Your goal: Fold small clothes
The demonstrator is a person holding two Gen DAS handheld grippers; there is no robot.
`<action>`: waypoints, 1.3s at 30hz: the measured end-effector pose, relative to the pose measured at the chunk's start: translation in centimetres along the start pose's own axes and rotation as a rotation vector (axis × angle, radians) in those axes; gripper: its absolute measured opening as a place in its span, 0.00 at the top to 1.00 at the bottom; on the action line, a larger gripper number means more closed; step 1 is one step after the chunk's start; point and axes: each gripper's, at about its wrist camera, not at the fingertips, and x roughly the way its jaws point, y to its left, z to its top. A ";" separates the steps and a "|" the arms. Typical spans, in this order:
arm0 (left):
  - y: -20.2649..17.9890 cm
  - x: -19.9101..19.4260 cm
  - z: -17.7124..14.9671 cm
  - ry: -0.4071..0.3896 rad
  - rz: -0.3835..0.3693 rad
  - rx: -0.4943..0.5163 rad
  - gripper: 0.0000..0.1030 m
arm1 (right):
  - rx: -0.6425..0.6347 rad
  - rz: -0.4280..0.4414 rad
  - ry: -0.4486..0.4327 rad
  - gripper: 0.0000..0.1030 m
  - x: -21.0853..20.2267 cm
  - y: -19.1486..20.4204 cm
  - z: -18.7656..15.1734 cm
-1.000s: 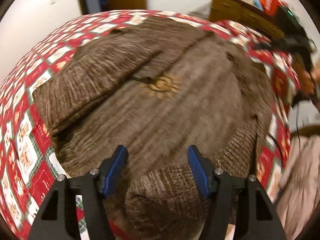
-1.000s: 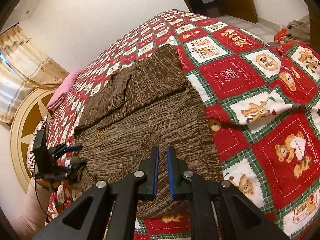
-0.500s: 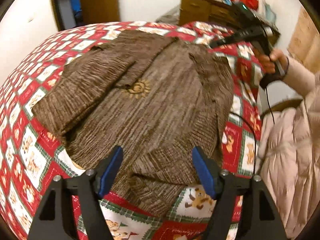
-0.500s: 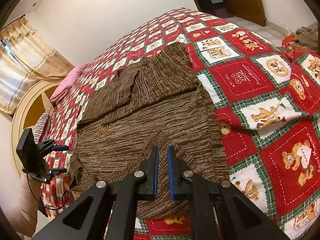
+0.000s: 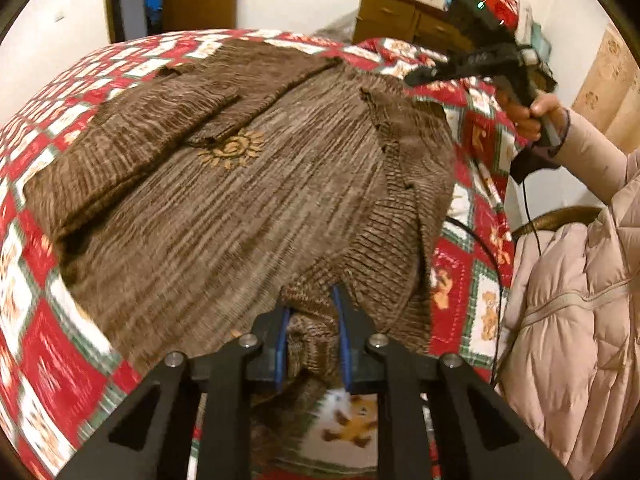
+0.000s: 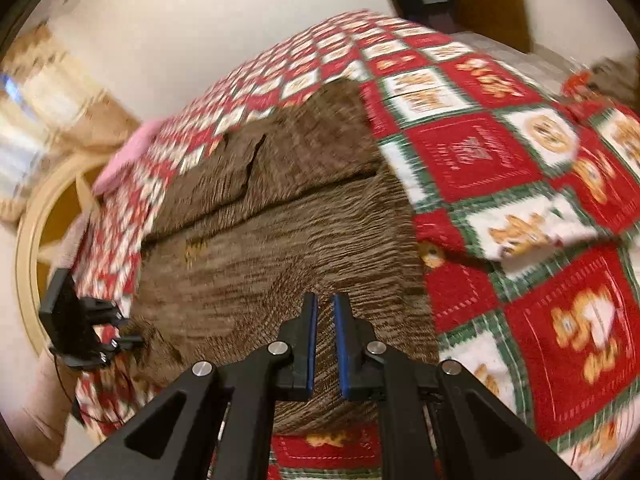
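Note:
A brown knit sweater [image 5: 248, 200] with an orange sun emblem lies spread on the red patchwork quilt [image 5: 48, 360]; one sleeve is folded across its far side. My left gripper [image 5: 312, 308] is shut on the near sleeve cuff [image 5: 316, 336], with knit bunched between the blue pads. In the right wrist view the sweater [image 6: 280, 248] lies below my right gripper [image 6: 324, 304], whose jaws stand shut with a thin gap and hold nothing, above the hem. The right gripper also shows in the left wrist view [image 5: 424, 76], above the sweater's far corner.
A wooden dresser [image 5: 404, 20] with clutter stands behind the bed. The person's padded pink jacket [image 5: 568, 300] is at the right. A pink pillow [image 6: 128, 152] and a round headboard [image 6: 36, 216] lie at the bed's far left. The left gripper shows at the sweater's edge [image 6: 116, 340].
My left gripper has closed from wide open onto the sweater's sleeve cuff. My right gripper stayed shut and shifted over the sweater; its view is now blurred by motion.

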 end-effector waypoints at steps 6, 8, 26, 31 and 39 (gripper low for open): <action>0.2 -0.3 -0.6 -0.025 0.000 -0.093 0.79 | -0.215 -0.026 0.107 0.91 3.7 2.8 0.5; 0.2 -0.4 -0.5 -0.023 0.020 -0.086 0.75 | -0.276 -0.040 0.101 0.91 4.3 3.7 0.8; 0.8 -0.2 -1.4 -0.108 0.038 -0.186 0.58 | -0.327 0.039 0.133 0.19 5.3 6.3 -1.3; 0.4 -0.3 -1.4 -0.099 0.052 -0.159 0.58 | -0.495 -0.081 0.006 0.19 2.5 8.5 -1.0; 0.2 0.0 -0.8 -0.080 0.049 -0.148 0.63 | -0.588 -0.166 0.088 0.80 5.2 7.2 -1.6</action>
